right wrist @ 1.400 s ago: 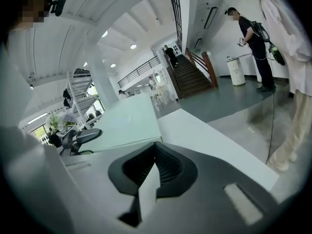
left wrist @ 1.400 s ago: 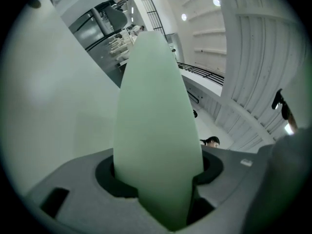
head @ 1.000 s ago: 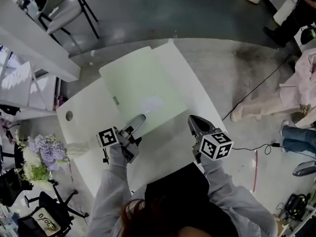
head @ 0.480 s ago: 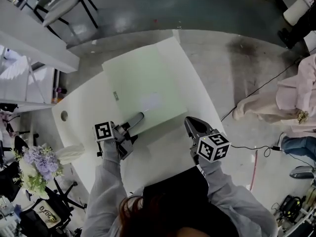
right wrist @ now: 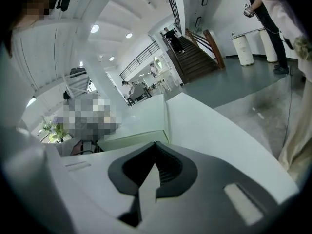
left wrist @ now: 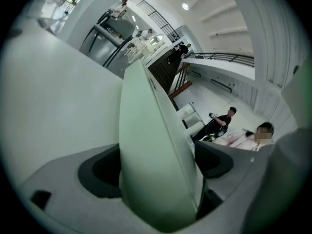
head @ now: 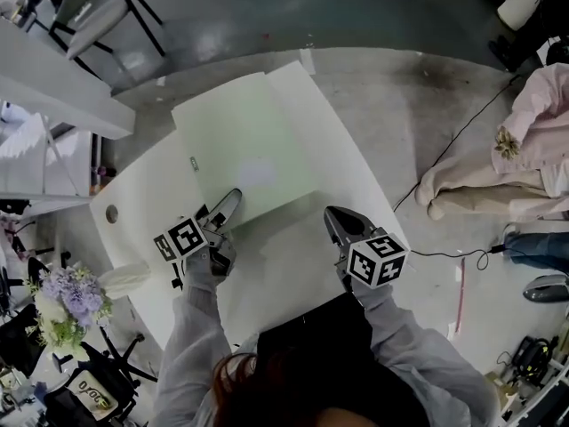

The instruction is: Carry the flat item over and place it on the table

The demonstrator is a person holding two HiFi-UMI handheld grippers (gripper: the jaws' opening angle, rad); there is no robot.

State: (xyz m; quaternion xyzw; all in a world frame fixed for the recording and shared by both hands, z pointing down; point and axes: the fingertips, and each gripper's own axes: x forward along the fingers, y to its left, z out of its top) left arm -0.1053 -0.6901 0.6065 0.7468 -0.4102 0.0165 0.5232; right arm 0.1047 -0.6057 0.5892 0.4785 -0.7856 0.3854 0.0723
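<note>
A pale green flat board lies on the white table. My left gripper is at the board's near left edge. In the left gripper view the board's edge stands between the two jaws, which have just been opening, and the pads no longer press on it. My right gripper hovers over the table just right of the board's near right corner, apart from it. Its jaws are shut with nothing between them, and the board shows just beyond them.
The table has a small round hole near its left edge. A bunch of flowers stands at the lower left and a chair at the upper left. A person in pink and a floor cable are to the right.
My left gripper has rolled and shifted a little left along the board's near edge, and its marker cube now faces differently. The right gripper has barely moved.
</note>
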